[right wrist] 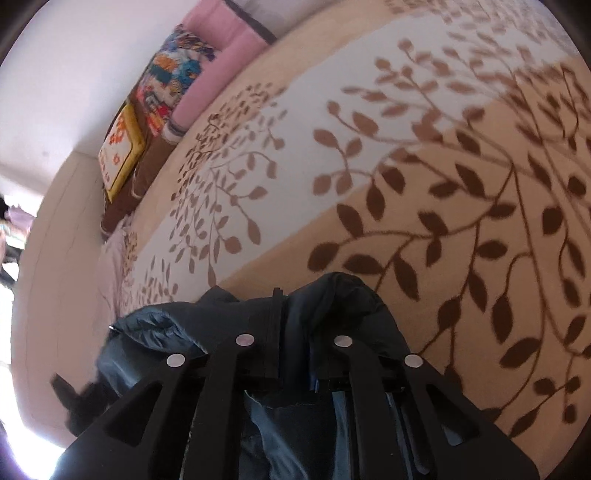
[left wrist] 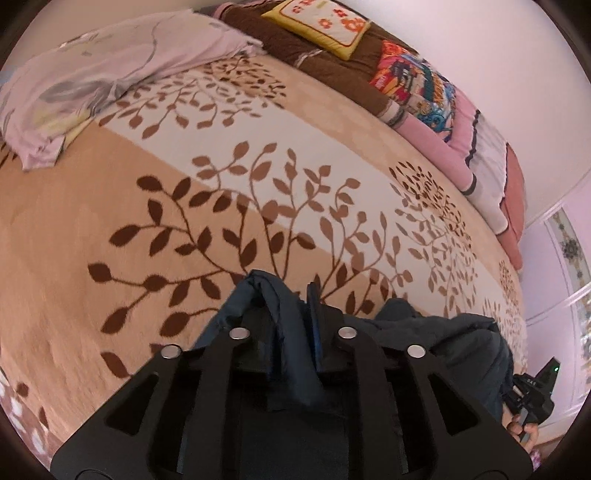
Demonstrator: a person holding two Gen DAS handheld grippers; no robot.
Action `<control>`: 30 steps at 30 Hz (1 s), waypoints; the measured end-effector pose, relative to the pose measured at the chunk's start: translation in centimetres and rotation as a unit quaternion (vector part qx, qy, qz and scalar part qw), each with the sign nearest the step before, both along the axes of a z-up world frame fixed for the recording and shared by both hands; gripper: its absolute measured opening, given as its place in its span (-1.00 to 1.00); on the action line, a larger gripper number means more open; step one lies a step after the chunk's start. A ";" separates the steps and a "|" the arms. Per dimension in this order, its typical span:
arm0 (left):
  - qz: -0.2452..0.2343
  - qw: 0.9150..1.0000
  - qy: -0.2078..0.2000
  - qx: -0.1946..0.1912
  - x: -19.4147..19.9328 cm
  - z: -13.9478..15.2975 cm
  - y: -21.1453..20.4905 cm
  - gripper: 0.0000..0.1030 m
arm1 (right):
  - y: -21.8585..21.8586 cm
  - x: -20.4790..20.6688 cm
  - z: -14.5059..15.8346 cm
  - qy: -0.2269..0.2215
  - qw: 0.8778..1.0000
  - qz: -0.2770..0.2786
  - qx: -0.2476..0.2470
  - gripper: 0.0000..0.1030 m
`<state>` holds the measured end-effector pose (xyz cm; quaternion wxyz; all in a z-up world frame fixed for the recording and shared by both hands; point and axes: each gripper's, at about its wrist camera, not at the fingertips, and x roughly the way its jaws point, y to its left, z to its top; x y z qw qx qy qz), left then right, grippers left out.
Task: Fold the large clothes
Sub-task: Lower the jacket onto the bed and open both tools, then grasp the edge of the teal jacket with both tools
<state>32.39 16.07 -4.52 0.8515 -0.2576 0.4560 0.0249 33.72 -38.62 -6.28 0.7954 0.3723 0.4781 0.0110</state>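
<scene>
A dark navy padded garment (left wrist: 436, 332) hangs between both grippers above a bed with a beige leaf-patterned blanket (left wrist: 184, 192). My left gripper (left wrist: 288, 306) is shut on a fold of the garment, which bunches between its fingers. My right gripper (right wrist: 295, 314) is shut on another fold of the same garment (right wrist: 155, 332); the cloth drapes to the left and below. The right gripper also shows at the lower right of the left wrist view (left wrist: 535, 391), held in a hand. Most of the garment is hidden under the grippers.
A lilac pillow (left wrist: 92, 74) lies at the bed's far left. Along the wall lie a yellow flowered cushion (left wrist: 325, 26), a brown blanket (left wrist: 332, 62), a colourful cushion (left wrist: 413, 81) and pink folded bedding (left wrist: 480, 158). The blanket (right wrist: 369, 166) spreads ahead.
</scene>
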 end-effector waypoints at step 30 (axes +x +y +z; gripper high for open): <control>-0.090 0.989 -0.008 0.119 -16.3 -0.4 -4.4 0.31 | 8.1 -12.8 0.3 -0.035 0.986 0.117 -0.111 -0.45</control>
